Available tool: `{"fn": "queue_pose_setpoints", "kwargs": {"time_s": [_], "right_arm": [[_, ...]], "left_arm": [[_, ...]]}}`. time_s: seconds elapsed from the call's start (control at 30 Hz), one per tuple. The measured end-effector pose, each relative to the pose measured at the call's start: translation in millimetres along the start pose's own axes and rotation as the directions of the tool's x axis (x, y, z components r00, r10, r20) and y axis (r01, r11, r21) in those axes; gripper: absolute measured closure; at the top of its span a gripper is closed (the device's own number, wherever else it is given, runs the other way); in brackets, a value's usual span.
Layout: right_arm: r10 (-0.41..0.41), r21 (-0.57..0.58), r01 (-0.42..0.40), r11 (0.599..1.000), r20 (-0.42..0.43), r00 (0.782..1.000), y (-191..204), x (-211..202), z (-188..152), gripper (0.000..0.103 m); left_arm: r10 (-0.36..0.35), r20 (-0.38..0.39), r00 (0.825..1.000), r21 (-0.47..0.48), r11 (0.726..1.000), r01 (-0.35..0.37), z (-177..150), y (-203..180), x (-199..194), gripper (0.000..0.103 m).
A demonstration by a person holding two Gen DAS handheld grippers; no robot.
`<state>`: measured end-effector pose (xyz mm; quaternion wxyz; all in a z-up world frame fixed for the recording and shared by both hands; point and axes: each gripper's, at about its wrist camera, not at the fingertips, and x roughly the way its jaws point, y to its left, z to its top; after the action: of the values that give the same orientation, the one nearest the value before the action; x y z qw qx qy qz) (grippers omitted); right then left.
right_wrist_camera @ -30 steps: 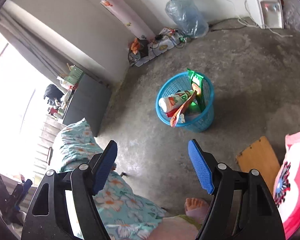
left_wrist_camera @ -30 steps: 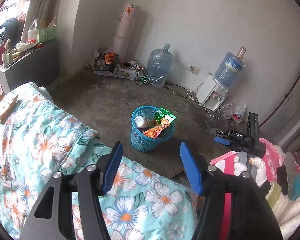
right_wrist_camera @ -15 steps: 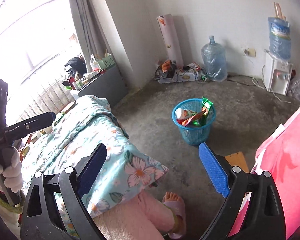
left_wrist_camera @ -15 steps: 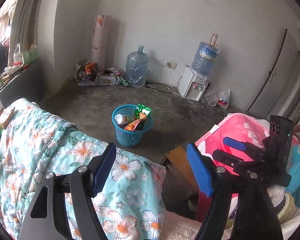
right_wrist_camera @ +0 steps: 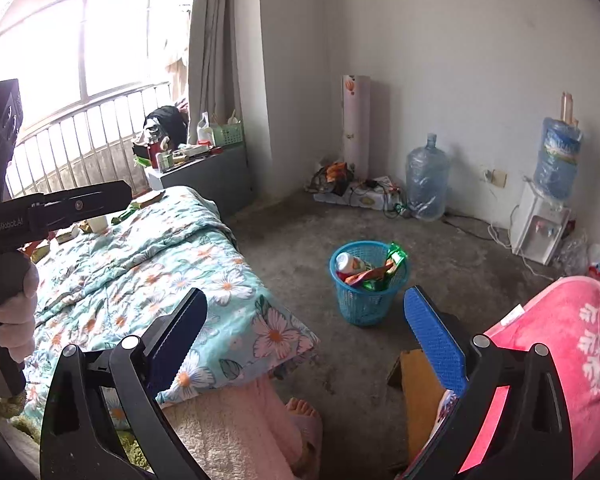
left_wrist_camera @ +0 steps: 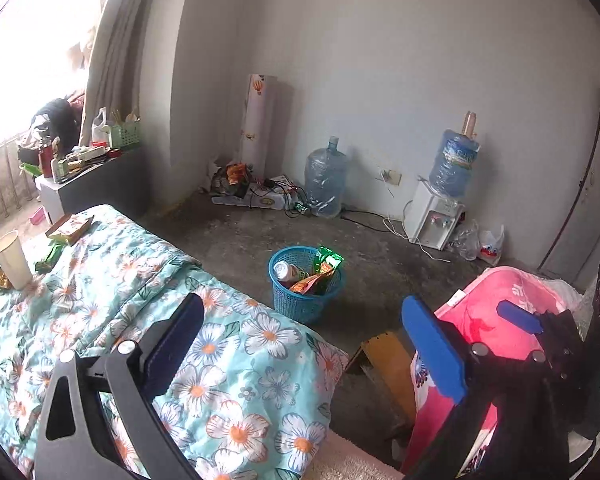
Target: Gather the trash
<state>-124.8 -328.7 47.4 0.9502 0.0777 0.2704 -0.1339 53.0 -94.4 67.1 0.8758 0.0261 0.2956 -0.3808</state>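
Blue pads on the left gripper [left_wrist_camera: 304, 344] and right gripper [right_wrist_camera: 306, 338] are opening wide, with nothing between them. Both tongs hang over the flowery blanket [left_wrist_camera: 140, 300]. I think the next job is picking up more trash there, like the paper cup [left_wrist_camera: 10, 258]. On the floor stands the blue basket [right_wrist_camera: 366, 302], stuffed with wrappers [right_wrist_camera: 374, 274].

Home bedroom: bed with floral quilt [left_wrist_camera: 148, 280], water dispenser [left_wrist_camera: 434, 220] (bare concrete floor), curtained window [right_wrist_camera: 80, 40].
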Motion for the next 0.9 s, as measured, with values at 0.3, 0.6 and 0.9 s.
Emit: {"fn": "queue_pose_setpoints", "kwargs": {"time_s": [0.3,0.6,0.9], "right_arm": [[0.029,-0.121,-0.025,0.992,0.034,0.999,30,6,10,0.008],[0.118,-0.226,-0.123,0.966,-0.032,0.992,55,30,-9,0.008],[0.195,-0.261,-0.207,0.943,-0.069,0.978,56,40,-6,0.008]], "left_arm": [[0.269,-0.035,0.962,-0.269,0.925,-0.268,-37,33,-22,0.006],[0.446,-0.146,0.883,-0.353,0.811,-0.467,-82,47,-41,0.006],[0.526,-0.191,0.829,-0.340,0.757,-0.559,-100,44,-42,0.006]]}}
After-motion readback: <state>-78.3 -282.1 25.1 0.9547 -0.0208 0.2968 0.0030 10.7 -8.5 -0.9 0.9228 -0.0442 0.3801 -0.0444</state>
